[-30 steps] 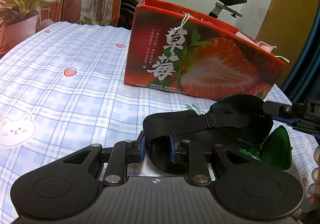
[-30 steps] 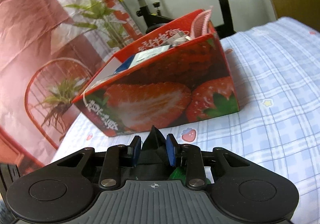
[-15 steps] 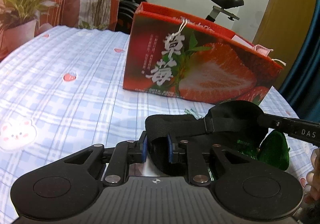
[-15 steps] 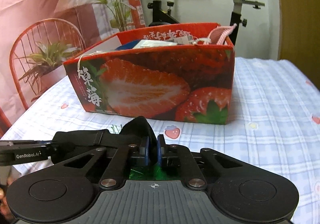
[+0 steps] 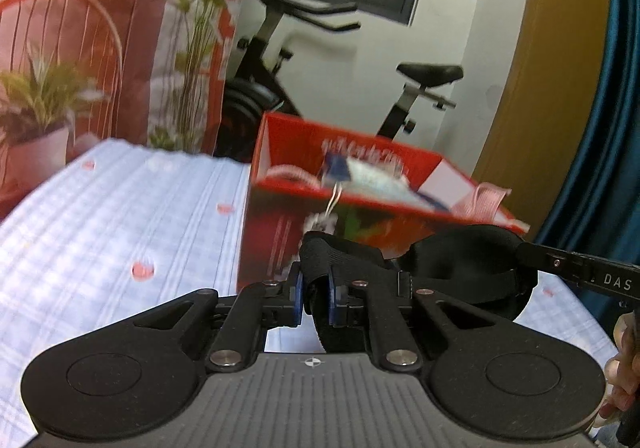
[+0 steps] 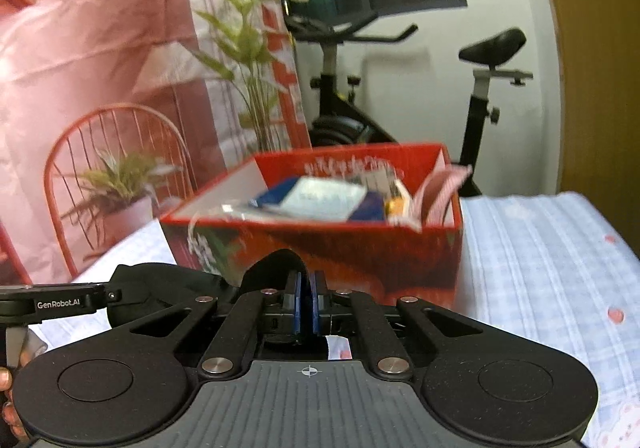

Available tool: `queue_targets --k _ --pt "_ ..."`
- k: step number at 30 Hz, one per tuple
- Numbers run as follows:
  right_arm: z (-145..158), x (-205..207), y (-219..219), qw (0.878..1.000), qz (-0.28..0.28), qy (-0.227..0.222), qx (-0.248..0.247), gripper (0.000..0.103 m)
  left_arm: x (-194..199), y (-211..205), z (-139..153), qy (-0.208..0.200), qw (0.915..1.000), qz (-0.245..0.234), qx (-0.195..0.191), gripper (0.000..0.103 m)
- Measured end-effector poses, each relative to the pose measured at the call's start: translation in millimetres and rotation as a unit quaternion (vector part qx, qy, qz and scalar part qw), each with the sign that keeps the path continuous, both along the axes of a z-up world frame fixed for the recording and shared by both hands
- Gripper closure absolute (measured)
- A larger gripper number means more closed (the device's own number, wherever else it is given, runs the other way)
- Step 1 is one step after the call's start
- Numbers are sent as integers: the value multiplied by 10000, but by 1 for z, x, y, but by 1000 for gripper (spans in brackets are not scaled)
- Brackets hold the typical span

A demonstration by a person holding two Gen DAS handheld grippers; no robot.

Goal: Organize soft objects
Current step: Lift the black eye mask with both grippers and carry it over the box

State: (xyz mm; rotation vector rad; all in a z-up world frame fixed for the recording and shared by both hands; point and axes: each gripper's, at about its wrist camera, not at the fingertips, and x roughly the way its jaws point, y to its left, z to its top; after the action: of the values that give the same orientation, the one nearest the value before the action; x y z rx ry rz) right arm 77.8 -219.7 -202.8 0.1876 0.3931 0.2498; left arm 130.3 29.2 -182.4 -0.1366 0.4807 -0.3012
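Note:
A black eye mask [image 5: 476, 260] with an elastic strap hangs above the checked cloth, stretched between both grippers. My left gripper [image 5: 314, 298] is shut on the strap's loop, which bulges up between the blue pads. My right gripper [image 6: 306, 302] is shut on the mask's padded edge [image 6: 280, 268]; from the left wrist it shows as a black finger [image 5: 576, 268] at the mask's right end. Just beyond stands the red strawberry box [image 6: 352, 256], open on top, holding a blue and white packet [image 6: 320, 195] and pink cloth [image 6: 440, 187].
The table carries a blue checked cloth with strawberry prints [image 5: 120, 228]. Behind it are a potted plant [image 5: 36, 119], a red wire chair [image 6: 116, 151], an exercise bike [image 6: 404, 87] and a pink backdrop. A hand [image 5: 624, 364] shows at the right edge.
Both grippers closed tighter and rose with the mask, lifting it off the cloth. The box's open top came into view. The green soft item beside the mask dropped out of sight.

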Motion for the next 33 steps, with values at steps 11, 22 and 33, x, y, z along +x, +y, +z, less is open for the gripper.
queue_targets --k 11,22,33 --pt "55 5 -13 9983 34 -567 87 99 13 -5 53 -610 9981 -63 33 91" --pt "90 66 -17 9970 -146 -752 -131 99 75 -33 87 -995 9940 -58 450 91" --pt "44 143 -15 9985 -344 129 -397 99 143 -71 46 191 9934 -579 974 91"
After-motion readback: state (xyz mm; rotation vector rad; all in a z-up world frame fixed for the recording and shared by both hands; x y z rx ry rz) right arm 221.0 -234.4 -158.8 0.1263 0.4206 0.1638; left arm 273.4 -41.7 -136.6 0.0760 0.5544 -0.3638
